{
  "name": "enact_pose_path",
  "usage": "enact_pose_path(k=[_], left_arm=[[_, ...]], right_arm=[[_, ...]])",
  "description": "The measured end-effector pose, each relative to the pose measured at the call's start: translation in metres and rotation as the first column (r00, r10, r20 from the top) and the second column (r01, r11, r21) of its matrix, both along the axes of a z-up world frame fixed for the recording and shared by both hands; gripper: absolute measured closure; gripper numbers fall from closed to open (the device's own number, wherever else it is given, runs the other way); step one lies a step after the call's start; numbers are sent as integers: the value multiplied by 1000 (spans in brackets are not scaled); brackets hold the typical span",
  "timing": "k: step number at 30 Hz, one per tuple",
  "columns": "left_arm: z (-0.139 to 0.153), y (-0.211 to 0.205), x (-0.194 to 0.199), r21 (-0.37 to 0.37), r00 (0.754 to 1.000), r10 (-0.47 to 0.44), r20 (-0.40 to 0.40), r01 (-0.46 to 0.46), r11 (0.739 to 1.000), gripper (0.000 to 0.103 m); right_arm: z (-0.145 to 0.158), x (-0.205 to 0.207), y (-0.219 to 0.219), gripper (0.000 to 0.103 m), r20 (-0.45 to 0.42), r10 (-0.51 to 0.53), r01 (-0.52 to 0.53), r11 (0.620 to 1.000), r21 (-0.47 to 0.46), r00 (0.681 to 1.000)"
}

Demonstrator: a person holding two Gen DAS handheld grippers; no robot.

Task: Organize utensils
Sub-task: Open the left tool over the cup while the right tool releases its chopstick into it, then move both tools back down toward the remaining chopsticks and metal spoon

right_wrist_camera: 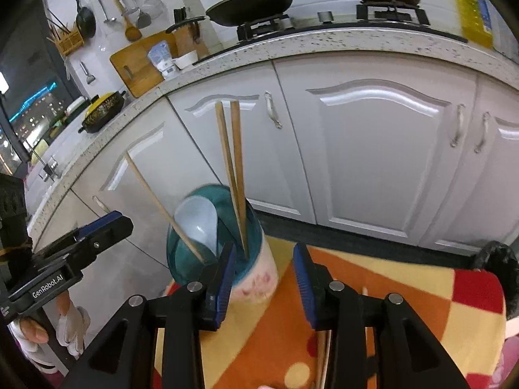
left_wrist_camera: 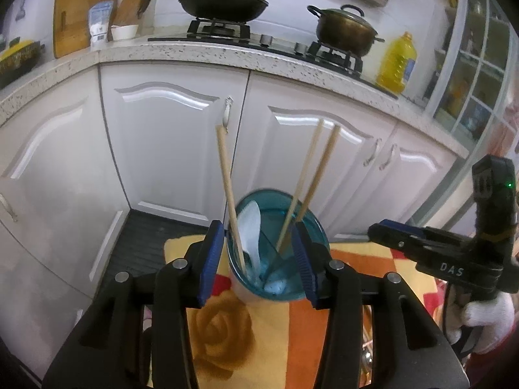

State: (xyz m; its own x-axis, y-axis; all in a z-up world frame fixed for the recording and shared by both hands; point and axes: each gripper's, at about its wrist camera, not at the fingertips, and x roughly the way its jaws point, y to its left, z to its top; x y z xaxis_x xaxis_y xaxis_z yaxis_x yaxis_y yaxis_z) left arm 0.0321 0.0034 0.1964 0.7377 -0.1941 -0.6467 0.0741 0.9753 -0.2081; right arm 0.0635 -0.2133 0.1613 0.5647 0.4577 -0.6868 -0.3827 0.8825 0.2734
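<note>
A teal translucent cup (left_wrist_camera: pixel 288 278) stands on a patterned cloth (left_wrist_camera: pixel 269 340). It holds three wooden chopsticks (left_wrist_camera: pixel 228 191) and a white plastic spoon (left_wrist_camera: pixel 254 236). My left gripper (left_wrist_camera: pixel 258 265) has its blue pads on both sides of the cup, touching or nearly so. My right gripper (right_wrist_camera: pixel 264 278) is open and empty just right of the cup (right_wrist_camera: pixel 194 227); its left pad overlaps the cup's side. It also shows at the right of the left wrist view (left_wrist_camera: pixel 421 243). One more chopstick (right_wrist_camera: pixel 321 353) lies on the cloth under the right gripper.
White cabinet doors (left_wrist_camera: pixel 181 149) stand close behind the cloth-covered surface. Above is a speckled counter (left_wrist_camera: pixel 201 53) with a hob, a wok (left_wrist_camera: pixel 223 0), a pot (left_wrist_camera: pixel 343 29), an oil bottle (left_wrist_camera: pixel 397 61) and a cutting board (left_wrist_camera: pixel 81 19).
</note>
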Motion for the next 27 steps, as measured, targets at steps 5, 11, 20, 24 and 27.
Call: enact_pose_path(k=[5, 11, 20, 24, 27], left_arm=[[-4, -14, -18, 22, 1000, -17, 4, 17, 1000, 60], [-10, -29, -33, 42, 999, -40, -1, 40, 998, 60], [-25, -48, -47, 26, 995, -88, -43, 89, 996, 60], [-43, -56, -48, 15, 989, -111, -99, 113, 993, 60], [-56, -63, -49, 12, 983, -126, -134, 129, 992, 60]], right_arm=[[-2, -21, -12, 67, 9, -23, 23, 1000, -21, 1000], [-6, -42, -29, 63, 9, -55, 55, 998, -34, 998], [-34, -57, -67, 63, -47, -130, 126, 989, -70, 990], [-64, -52, -81, 63, -106, -154, 146, 986, -86, 982], [-89, -43, -82, 70, -155, -152, 137, 985, -101, 976]])
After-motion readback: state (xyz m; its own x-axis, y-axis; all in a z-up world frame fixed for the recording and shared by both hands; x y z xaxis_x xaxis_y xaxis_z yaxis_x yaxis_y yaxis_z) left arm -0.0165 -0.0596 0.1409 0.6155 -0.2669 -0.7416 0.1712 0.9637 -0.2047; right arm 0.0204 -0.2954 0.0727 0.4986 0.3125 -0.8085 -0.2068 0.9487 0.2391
